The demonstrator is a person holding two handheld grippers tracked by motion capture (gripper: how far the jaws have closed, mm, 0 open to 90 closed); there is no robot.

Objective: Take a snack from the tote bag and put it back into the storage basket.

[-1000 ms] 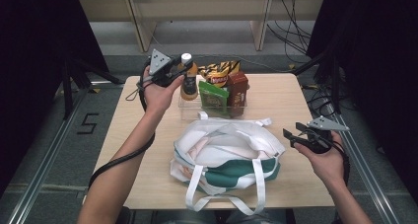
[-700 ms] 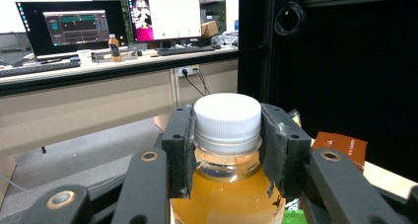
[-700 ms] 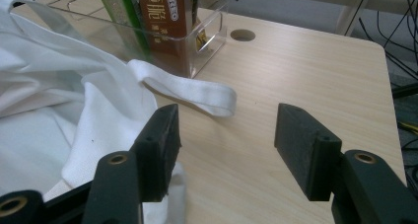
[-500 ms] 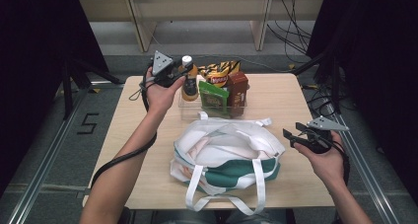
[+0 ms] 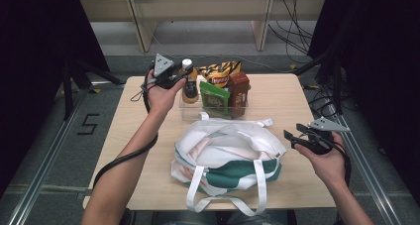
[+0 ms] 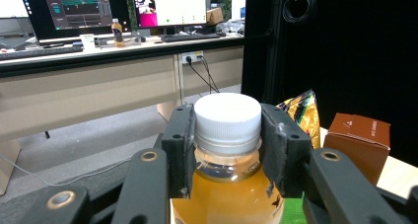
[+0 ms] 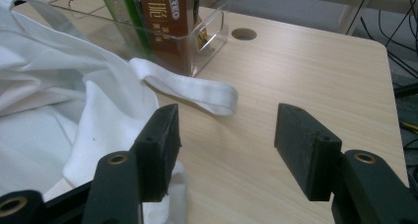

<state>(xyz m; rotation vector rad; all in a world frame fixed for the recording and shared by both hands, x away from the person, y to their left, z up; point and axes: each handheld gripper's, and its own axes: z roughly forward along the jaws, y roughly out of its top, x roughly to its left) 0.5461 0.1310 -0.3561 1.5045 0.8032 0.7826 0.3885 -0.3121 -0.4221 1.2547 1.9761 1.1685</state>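
Observation:
My left gripper is shut on the neck of a bottle of amber drink with a white cap, at the left end of a clear plastic bin. In the left gripper view the gripper has a pad on each side of the cap. My right gripper hovers open over the table just right of a white and green tote bag. Its jaws have nothing between them, and a white bag strap lies beyond them.
The bin also holds a green packet, a brown box and a yellow snack bag. The tote lies open at the wooden table's near middle. Bare tabletop shows at the far right and the left. Dark drapes flank the table.

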